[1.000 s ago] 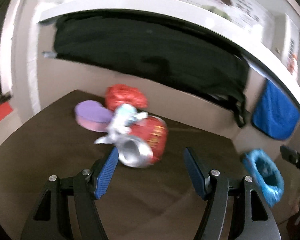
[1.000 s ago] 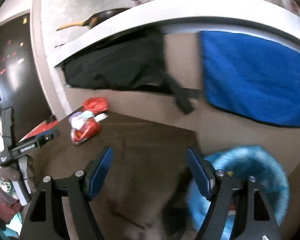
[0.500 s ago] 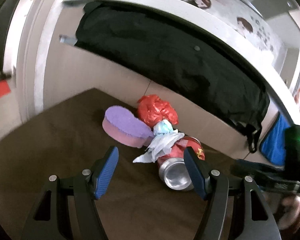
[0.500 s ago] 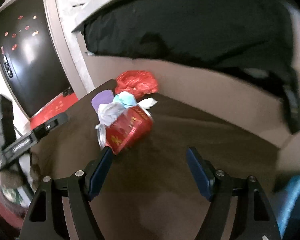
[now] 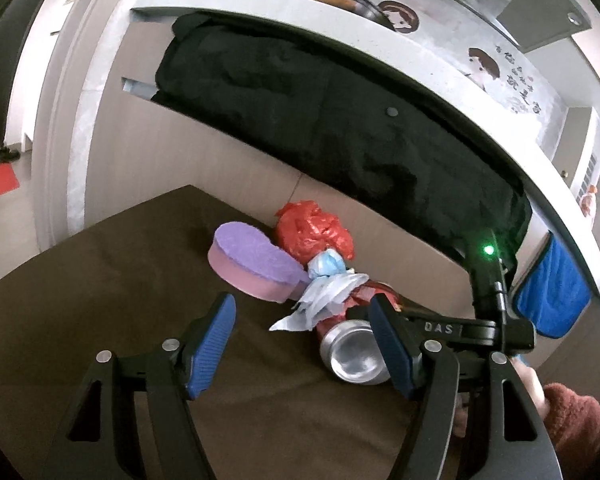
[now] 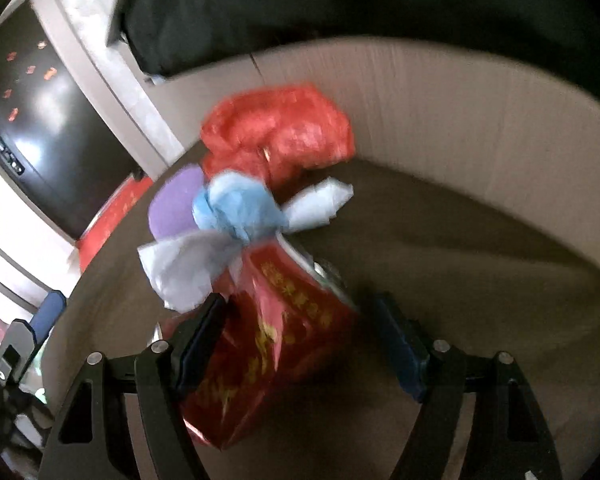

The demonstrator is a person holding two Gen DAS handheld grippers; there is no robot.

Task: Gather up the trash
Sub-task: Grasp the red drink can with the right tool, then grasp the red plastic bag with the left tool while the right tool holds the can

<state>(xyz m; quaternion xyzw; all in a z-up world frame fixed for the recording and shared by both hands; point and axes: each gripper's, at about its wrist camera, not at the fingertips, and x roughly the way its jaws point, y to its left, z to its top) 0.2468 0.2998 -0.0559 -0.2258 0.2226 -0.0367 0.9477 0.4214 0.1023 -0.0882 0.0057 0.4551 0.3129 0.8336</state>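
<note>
can [image 5: 354, 354] on table [image 5: 100, 280] | sponge [image 5: 256, 264] left | bag [image 5: 314, 232] behind

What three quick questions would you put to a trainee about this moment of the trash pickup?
1. Short answer: what colour is the top of the sponge?
2. True or false: the can stands upright on the table.
3. Multiple choice: what lies between the jaws of the right gripper? A. the sponge. B. the can. C. the red bag.

Key:
1. Purple.
2. False. It lies on its side.
3. B. The jaws have just been closing with the can between them, and the right-hand pad is not yet on it.
</note>
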